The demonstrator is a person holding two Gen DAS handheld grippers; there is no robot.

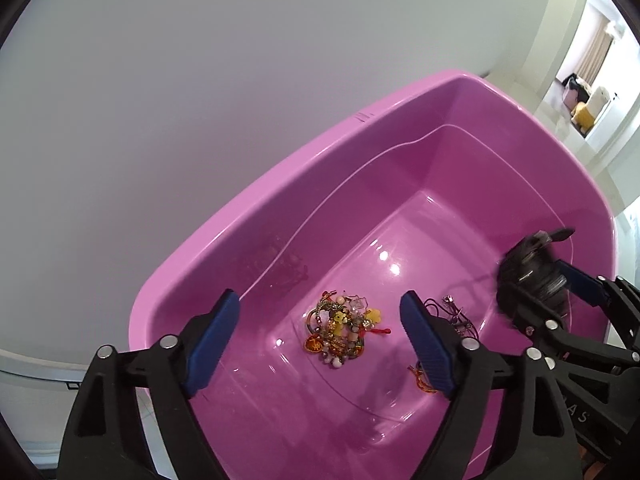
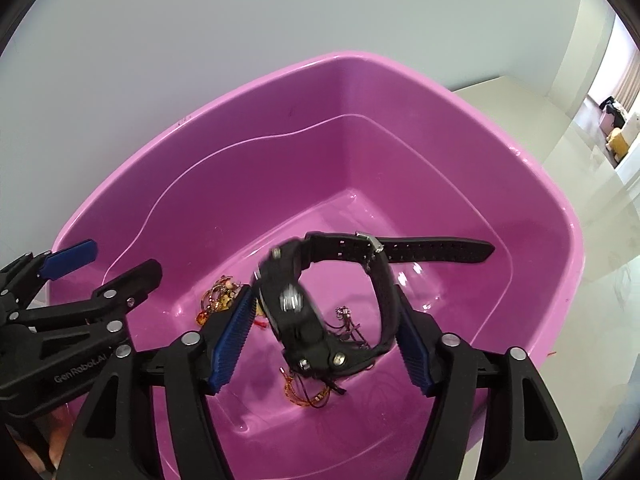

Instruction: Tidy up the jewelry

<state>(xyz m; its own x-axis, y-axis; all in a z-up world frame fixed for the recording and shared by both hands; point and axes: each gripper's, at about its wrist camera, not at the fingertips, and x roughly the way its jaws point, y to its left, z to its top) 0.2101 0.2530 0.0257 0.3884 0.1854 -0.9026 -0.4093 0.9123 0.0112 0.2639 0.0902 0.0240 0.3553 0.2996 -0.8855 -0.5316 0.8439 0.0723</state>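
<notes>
A pink plastic tub (image 1: pixel 280 184) (image 2: pixel 240 92) holds the jewelry. A heap of gold, yellow and red bead jewelry (image 1: pixel 340 330) (image 2: pixel 218 296) lies on its floor. Dark cords with small charms (image 1: pixel 452 312) (image 2: pixel 348 320) and a red-gold thread piece (image 1: pixel 420 376) (image 2: pixel 308 396) lie beside it. My left gripper (image 1: pixel 320 344) is open and empty above the bead heap. My right gripper (image 2: pixel 324 328) (image 1: pixel 560 288) has a black wristwatch (image 2: pixel 296 304) (image 1: pixel 528 276) between its fingers over the tub; the watch is motion-blurred, so hold or release is unclear.
The tub stands against a plain white wall (image 1: pixel 200 80). A pale tiled floor (image 2: pixel 592 240) runs to the right toward a doorway into another room (image 1: pixel 588 92). The left gripper's body (image 2: pixel 60 320) sits at the tub's left rim in the right wrist view.
</notes>
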